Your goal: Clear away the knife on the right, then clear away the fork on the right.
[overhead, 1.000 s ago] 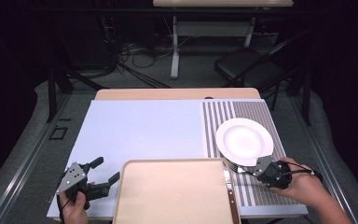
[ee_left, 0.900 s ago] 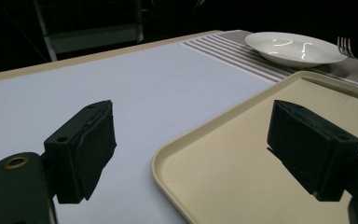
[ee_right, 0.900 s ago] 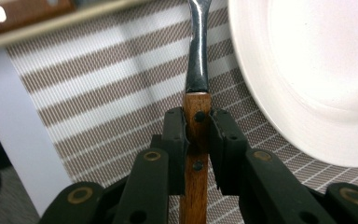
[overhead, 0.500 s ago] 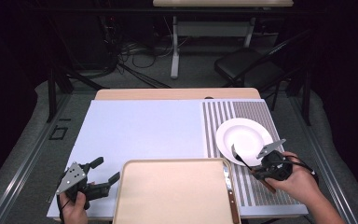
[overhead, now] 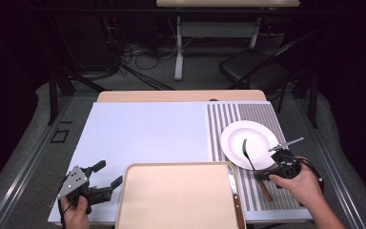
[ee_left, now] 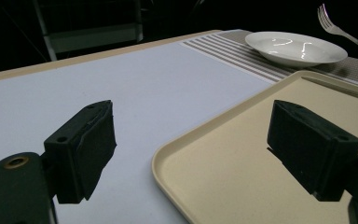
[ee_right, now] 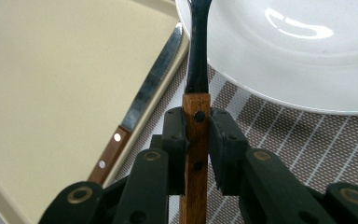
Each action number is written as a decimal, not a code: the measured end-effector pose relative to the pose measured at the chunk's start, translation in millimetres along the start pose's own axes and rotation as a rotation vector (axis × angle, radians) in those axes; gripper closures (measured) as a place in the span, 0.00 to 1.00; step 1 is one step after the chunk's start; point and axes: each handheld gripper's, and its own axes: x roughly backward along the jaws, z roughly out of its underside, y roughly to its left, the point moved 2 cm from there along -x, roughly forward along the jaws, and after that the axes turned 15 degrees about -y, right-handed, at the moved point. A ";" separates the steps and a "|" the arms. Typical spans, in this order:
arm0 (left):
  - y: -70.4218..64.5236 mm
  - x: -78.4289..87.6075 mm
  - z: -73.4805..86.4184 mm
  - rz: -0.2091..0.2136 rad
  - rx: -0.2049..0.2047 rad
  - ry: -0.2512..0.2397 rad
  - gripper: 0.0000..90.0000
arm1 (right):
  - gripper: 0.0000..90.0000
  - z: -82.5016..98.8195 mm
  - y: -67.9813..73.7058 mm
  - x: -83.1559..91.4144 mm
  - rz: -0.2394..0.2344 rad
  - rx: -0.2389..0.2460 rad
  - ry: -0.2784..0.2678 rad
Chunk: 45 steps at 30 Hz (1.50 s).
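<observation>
Clamping the fork by its wooden handle, the right tool has its jaws drawn nearly together, one pad on each side of the wood. From that grip the dark metal neck runs straight ahead of the tool, out over the near rim of the plate. In the high view the fork's tines hang above the plate's white bowl, ahead of the right tool and a little to its left, while the handle end sticks out behind the jaws over the striped mat.

Nothing else lies on the plate. The tray sits just left of the right tool; a knife with a wooden handle rests along the tray's right edge, blade pointing away from the person. In the right gripper view the knife shows just left of the tool, lying on that tray rim.

The left tool is held at the near left corner of the tabletop, well apart from the fork. Its jaws stand wide open with nothing between them. In the left gripper view the near corner of the tray lies between and below the left tool's pads, and the plate and the fork's tines show far ahead to its right.
</observation>
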 end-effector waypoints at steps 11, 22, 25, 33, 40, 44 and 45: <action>0.2 -0.1 0.1 0.000 0.001 0.001 0.17 | 0.86 9.0 7.7 -1.9 -0.112 -0.136 -0.090; 0.3 0.2 0.0 -0.003 0.003 -0.002 0.17 | 0.86 14.8 22.4 -5.0 -0.146 -0.152 -0.148; 0.2 0.3 0.0 -0.002 0.002 -0.001 0.17 | 0.86 16.4 26.8 -6.3 -0.156 -0.161 -0.161; 0.0 0.7 -0.2 -0.001 0.002 -0.003 0.17 | 0.86 20.9 37.9 -11.9 -0.191 -0.172 -0.161; -0.4 0.3 -0.1 0.001 0.000 -0.003 0.17 | 0.86 27.4 50.2 -20.1 -0.222 -0.166 -0.151; -0.9 0.1 -0.4 0.000 0.002 -0.004 0.17 | 0.86 30.0 55.4 -25.6 -0.226 -0.166 -0.134; -1.1 -0.1 -0.4 -0.001 0.003 -0.004 0.17 | 0.86 31.1 56.8 -26.7 -0.218 -0.168 -0.129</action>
